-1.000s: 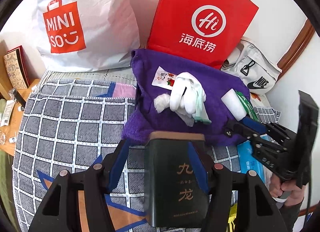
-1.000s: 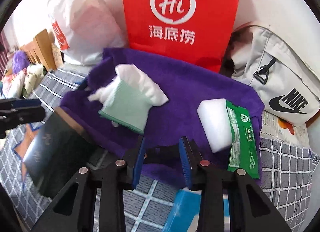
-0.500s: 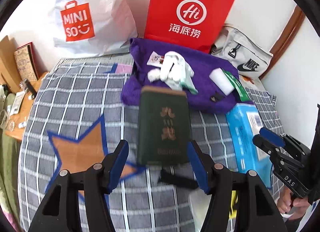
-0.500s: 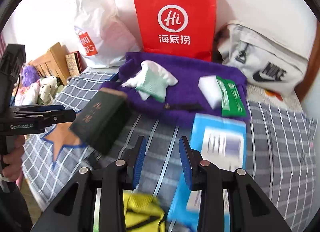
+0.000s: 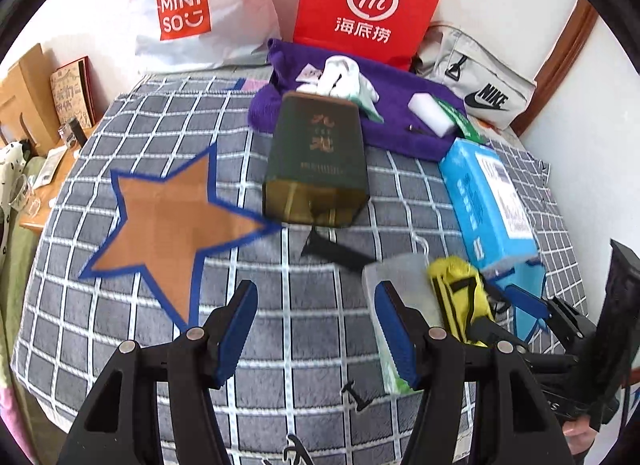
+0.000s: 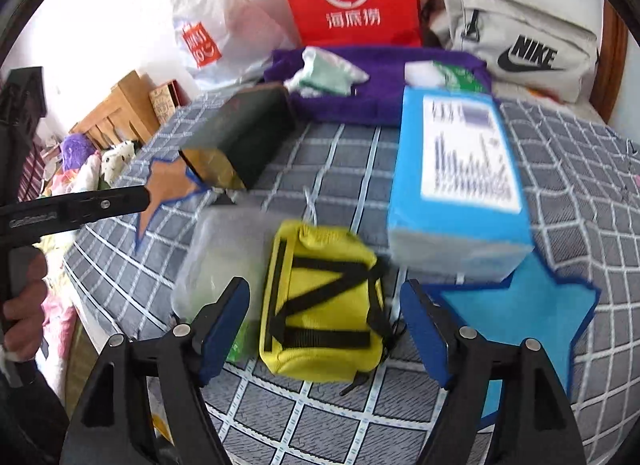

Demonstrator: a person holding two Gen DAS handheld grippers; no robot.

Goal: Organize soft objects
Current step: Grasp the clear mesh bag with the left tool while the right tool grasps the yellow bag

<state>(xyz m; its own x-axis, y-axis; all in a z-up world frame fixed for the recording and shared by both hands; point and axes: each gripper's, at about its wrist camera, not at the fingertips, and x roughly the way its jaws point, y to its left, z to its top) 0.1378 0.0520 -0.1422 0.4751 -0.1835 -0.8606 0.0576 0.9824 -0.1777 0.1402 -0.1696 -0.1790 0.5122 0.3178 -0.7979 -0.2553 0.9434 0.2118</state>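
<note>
— On the bed, what lay in front of you?

— On the checked bedspread [image 5: 168, 349], my right gripper [image 6: 324, 329] had just been spreading its jaws, and they stood wide on either side of the yellow pouch [image 6: 320, 305]. The pouch lay between them, but the pads were not pressing on it. My left gripper [image 5: 316, 329] hung half open over bare bedspread, holding nothing.

— And around the pouch?

— A clear plastic pack [image 6: 224, 249] lay touching its left side, and a blue box [image 6: 456, 185] sat just beside it on the right, one end over a blue star patch [image 6: 516, 317]. A dark green box [image 5: 316, 161] lay farther back, its far end against the purple towel [image 5: 400, 81], which carried white gloves [image 5: 344, 77] and a white sponge [image 5: 432, 113].
</note>
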